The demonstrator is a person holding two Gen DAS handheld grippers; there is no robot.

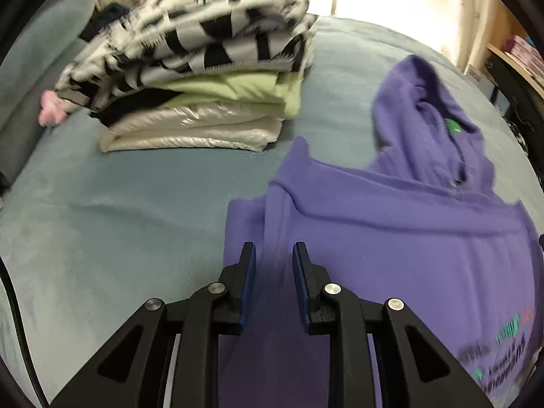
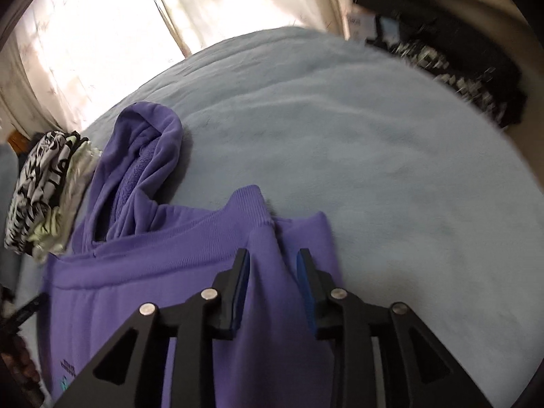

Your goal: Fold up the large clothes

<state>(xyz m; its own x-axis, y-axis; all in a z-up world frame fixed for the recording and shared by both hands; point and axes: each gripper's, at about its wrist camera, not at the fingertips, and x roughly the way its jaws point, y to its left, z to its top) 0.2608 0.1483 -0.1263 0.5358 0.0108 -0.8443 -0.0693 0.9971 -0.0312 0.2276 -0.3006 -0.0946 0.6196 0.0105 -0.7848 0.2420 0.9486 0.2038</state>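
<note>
We see the left claw hanging over the left edge of a purple hoodie spread on a bed covered in pale blue fleece. Its two blue-padded fingers stand a little apart, and a raised ridge of the purple cloth runs up between them; the pads do not appear to press on it, so we read this claw as slightly spread and holding nothing. Ahead of it and to the right lies the hood, with a small green tag at the neck. Ahead and to the left, well apart from the hoodie, sits a stack of folded clothes: a black-and-white patterned piece on top, a pale green one under it, and a shiny cream one at the bottom. In the right wrist view, the right claw hovers over the other edge of the hoodie, and a fold of cloth stands between its parted fingers too; they are spread a little wider and do not seem to clamp it. Just ahead of this claw a ribbed cuff lies on the body, and the hood lies ahead to the left. Bare bed stretches to the right, and a sunlit curtain hangs beyond.
</note>
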